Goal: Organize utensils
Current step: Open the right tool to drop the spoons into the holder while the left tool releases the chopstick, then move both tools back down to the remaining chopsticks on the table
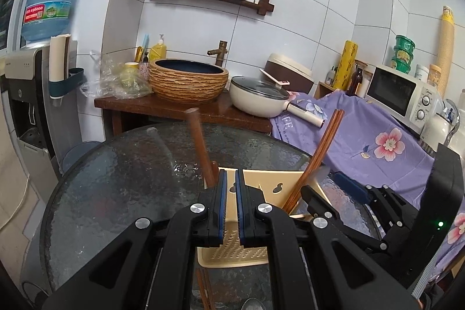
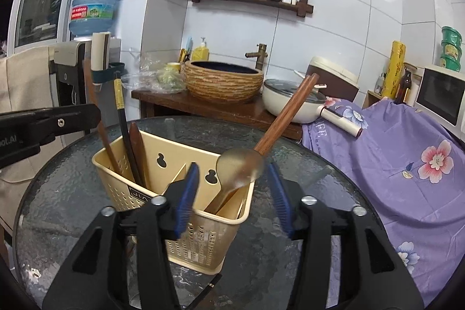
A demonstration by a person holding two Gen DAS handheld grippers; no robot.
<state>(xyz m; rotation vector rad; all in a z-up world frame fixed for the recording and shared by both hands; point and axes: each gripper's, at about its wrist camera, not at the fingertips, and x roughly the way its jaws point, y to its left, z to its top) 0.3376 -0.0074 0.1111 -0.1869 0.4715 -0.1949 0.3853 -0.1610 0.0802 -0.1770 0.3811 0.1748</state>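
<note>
A beige plastic utensil holder (image 2: 200, 234) with two compartments stands on the round glass table (image 2: 319, 237). Its left compartment holds a black chopstick (image 2: 123, 130) and brown wooden utensils (image 2: 138, 147). Its right compartment holds a gold spoon (image 2: 239, 164), bowl up, and brown chopsticks (image 2: 286, 115). My right gripper (image 2: 235, 196) is open just above the right compartment, with the spoon between its fingers. My left gripper (image 1: 230, 205) is nearly shut and empty above the holder (image 1: 232, 249). A wooden handle (image 1: 200, 147) and the chopsticks (image 1: 316, 156) stick up beyond it.
More chopsticks (image 1: 203, 289) and a spoon (image 1: 254, 304) lie on the table under the left gripper. Behind stand a wooden counter with a woven basin (image 2: 223, 83) and a white pan (image 2: 293, 103). A purple floral cloth (image 2: 407, 164) covers the right side.
</note>
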